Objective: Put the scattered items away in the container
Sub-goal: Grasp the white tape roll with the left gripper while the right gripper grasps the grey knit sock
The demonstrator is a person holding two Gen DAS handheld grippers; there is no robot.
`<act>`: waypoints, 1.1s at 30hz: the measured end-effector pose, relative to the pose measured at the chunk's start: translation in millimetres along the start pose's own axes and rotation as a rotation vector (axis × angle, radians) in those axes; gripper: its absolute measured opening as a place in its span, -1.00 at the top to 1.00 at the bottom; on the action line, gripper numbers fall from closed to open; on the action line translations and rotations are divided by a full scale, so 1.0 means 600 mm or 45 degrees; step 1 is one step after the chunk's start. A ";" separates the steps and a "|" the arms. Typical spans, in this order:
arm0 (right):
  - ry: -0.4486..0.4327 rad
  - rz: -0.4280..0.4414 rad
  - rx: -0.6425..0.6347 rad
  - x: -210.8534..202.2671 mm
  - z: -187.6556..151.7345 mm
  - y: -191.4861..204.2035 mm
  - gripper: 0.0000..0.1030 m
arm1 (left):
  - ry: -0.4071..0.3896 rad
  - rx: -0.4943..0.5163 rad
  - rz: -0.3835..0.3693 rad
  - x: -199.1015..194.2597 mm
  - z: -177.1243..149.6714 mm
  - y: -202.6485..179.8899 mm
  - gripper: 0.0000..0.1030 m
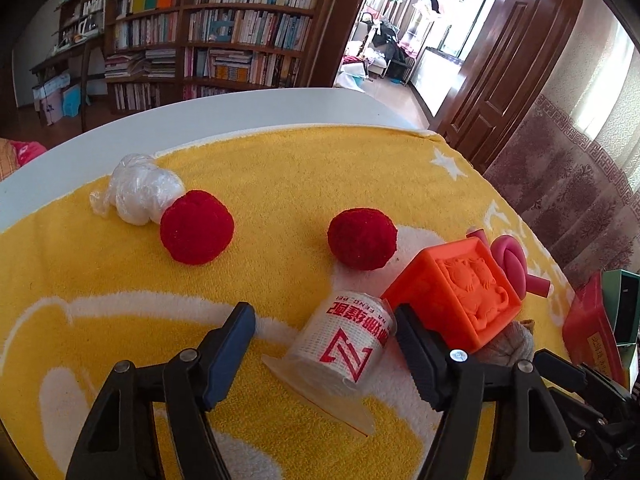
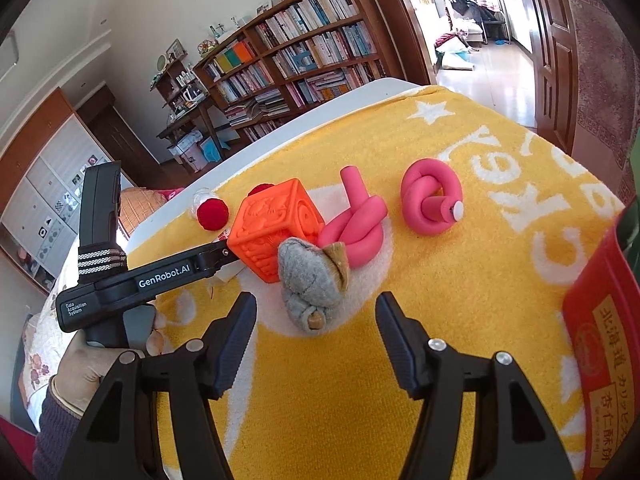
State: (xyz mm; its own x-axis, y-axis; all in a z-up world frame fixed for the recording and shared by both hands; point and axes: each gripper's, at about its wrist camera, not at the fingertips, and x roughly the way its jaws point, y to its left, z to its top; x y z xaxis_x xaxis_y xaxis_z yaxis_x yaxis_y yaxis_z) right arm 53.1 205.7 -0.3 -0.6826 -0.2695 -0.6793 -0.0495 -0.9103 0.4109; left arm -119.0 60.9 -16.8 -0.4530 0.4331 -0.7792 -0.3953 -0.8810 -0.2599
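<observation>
While the yellow towel (image 1: 248, 184) serves as the ground for everything, the left gripper (image 1: 324, 334) is seen with its fingers spread wide on either side of a white bandage roll (image 1: 344, 348) printed with red characters. The roll lies on its side in the gap; the right-hand finger (image 1: 416, 356) appears to be touching or just beside it, though contact cannot be confirmed, and the left-hand finger stands apart from it. Nothing is pinched.

The orange cube (image 1: 460, 292) is taken as landmark. The bandage roll is found just beside it, on its left in the left wrist view. Two red pompoms (image 1: 362, 238) (image 1: 197, 227) lie beyond it on the towel, the farther one touching a crumpled clear plastic wrap (image 1: 138, 192). A grey cloth bundle (image 2: 312, 280) rests against the cube's near face. Just to the cube's right in the right wrist view, a knotted pink foam tube (image 2: 356, 228) is seen, and a second pink knot (image 2: 432, 202) lies farther to the right.

The right gripper (image 2: 316, 328) is held above the towel with its fingers wide apart, the grey bundle lying just ahead of the gap; nothing is held or touched. A red container (image 2: 596, 344) with yellow labelling is seen well to the right of the cube, at the towel's edge.
</observation>
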 end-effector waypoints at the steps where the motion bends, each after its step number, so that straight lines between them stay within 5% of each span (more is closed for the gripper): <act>1: 0.001 0.002 0.000 0.001 0.001 -0.001 -0.28 | -0.005 0.010 -0.006 -0.002 -0.001 -0.004 -0.04; 3: 0.005 0.006 -0.003 0.003 0.001 -0.001 -0.28 | -0.021 0.027 0.004 -0.008 -0.003 -0.011 0.24; 22: 0.044 -0.084 -0.068 0.036 0.032 0.027 -0.28 | -0.139 -0.119 -0.030 -0.111 -0.056 0.009 0.24; 25: 0.084 -0.113 -0.088 0.061 0.028 0.029 0.18 | -0.137 -0.125 -0.029 -0.114 -0.061 0.010 0.24; 33: 0.053 -0.091 -0.064 0.031 0.017 0.025 0.21 | -0.156 -0.127 0.008 -0.125 -0.074 -0.005 0.24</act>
State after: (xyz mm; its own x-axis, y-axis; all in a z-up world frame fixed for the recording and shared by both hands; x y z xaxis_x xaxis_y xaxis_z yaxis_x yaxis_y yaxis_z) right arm 32.2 190.6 -0.5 -0.6480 -0.2150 -0.7307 -0.0596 -0.9421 0.3300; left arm -48.4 22.7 16.8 -0.5519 0.4422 -0.7070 -0.3134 -0.8956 -0.3156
